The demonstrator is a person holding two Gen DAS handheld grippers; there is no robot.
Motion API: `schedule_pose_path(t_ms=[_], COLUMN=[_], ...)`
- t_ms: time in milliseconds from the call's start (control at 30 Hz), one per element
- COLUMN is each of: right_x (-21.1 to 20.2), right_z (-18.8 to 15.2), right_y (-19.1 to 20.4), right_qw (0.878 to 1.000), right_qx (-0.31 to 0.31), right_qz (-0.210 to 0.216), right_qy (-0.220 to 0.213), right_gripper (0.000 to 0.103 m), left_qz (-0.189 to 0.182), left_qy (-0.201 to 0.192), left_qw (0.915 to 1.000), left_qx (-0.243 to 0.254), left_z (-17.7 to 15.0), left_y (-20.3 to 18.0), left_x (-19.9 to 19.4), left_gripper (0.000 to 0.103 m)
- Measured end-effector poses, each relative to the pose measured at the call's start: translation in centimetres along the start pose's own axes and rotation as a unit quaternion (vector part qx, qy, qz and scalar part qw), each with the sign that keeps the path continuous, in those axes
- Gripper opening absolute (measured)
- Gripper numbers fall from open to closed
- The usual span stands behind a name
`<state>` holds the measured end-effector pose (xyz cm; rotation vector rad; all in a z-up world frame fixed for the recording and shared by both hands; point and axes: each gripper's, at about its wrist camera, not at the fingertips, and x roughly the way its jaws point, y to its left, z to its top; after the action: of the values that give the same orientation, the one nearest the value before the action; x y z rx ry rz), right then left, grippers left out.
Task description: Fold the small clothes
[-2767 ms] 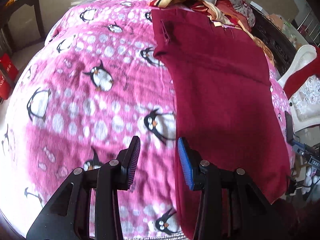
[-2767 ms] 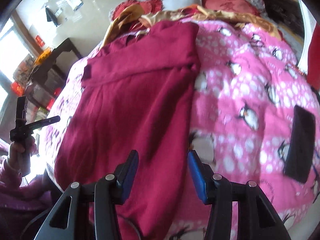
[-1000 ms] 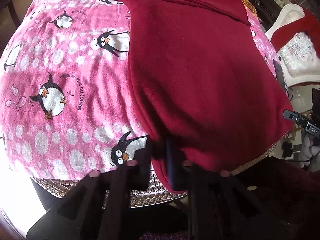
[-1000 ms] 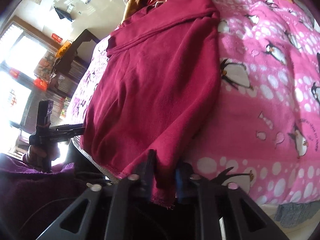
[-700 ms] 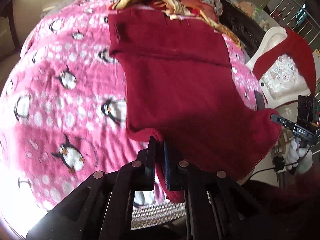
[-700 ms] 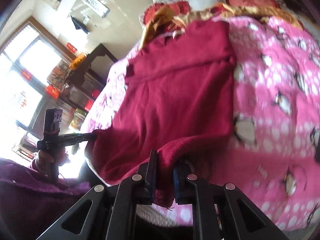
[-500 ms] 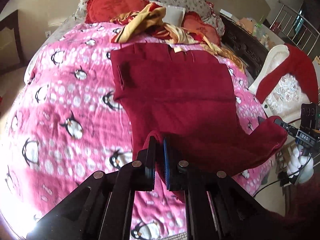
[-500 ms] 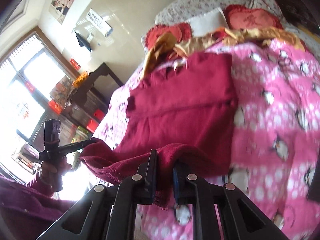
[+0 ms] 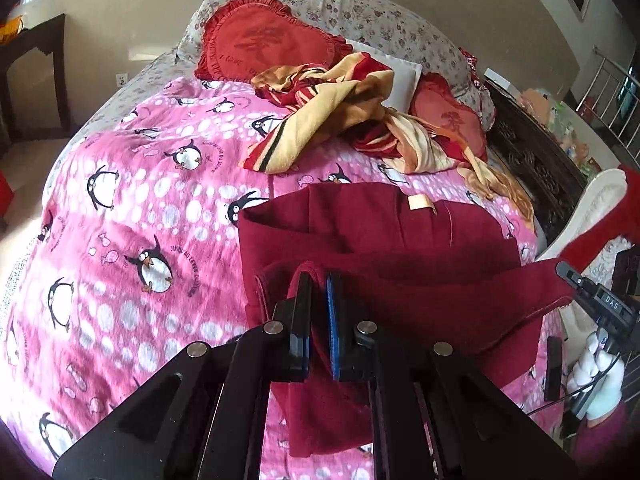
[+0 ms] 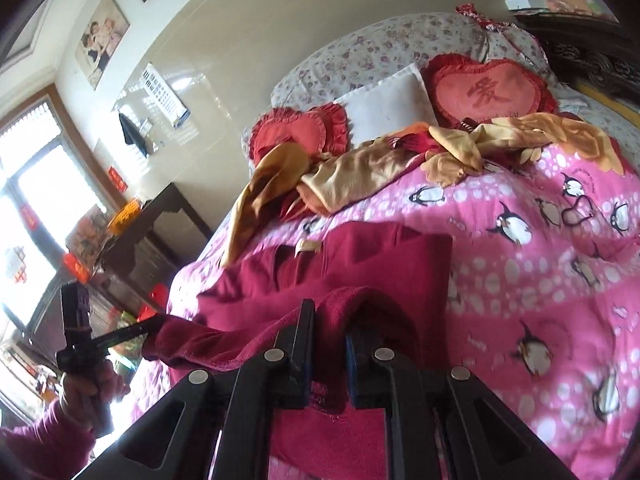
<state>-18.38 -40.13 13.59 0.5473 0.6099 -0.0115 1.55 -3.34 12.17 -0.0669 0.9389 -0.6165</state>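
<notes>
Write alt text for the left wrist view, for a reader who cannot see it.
The left gripper is shut on the near edge of a dark red garment, lifted over a pink penguin blanket; the right gripper holds the edge's other end. Red heart cushions and a striped cloth lie beyond.

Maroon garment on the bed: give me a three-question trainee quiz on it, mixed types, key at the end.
1. True or false: the left gripper and the right gripper each pinch an edge of the maroon garment.
2. Multiple choice: the maroon garment lies on A) a bare wooden table, B) a pink penguin blanket, C) a white chair.
3. Fill in: beyond the garment, toward the pillows, lies a crumpled heap of yellow and ___ striped cloth.

Key: 1 true; 2 B; 3 red.
</notes>
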Motion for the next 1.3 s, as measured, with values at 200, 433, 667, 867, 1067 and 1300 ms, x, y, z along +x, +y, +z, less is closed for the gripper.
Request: schedule_pose_path(t_ms=[200, 433, 667, 867, 1067, 1300], right_x=[4.6, 9.7, 3.9, 2.5, 8.5, 16.1], right_z=[2.5, 4.0, 3.6, 1.6, 2.0, 5.2], right_y=[-0.7, -3.8, -3.5, -0.9, 2.7, -0.8], right_qw=[1.0, 0.997, 0.999, 0.998, 0.985, 0.976], right_qx=[-0.003, 0.028, 0.016, -0.063, -0.152, -0.108], right_qz=[-0.015, -0.05, -0.035, -0.027, -0.077, -0.181], right_qy=[0.016, 0.043, -0.012, 0.009, 0.037, 0.05], right_gripper=[0.012, 0.012, 0.038, 0.035, 0.035, 0.035], left_qz=[-0.007, 0.011, -0.005, 0.003, 0.034, 0.06], left_qy=[0.009, 0.018, -0.04, -0.022, -0.001, 0.046], left_qw=[0.9991, 0.9971, 0.9988, 0.9969, 0.9986, 0.997], left_qx=[-0.041, -0.073, -0.027, 0.076, 0.04, -0.018], left_z=[3.1, 4.9, 3.8, -0.1, 2.3, 4.4], left_y=[1.6, 3.5, 3.0, -0.7, -0.7, 2.1], left_x=[2.6, 6.6, 0.5, 0.8, 6.8, 11.9], left_gripper=[0.006, 0.013, 0.043, 0.043, 0.043, 0.05])
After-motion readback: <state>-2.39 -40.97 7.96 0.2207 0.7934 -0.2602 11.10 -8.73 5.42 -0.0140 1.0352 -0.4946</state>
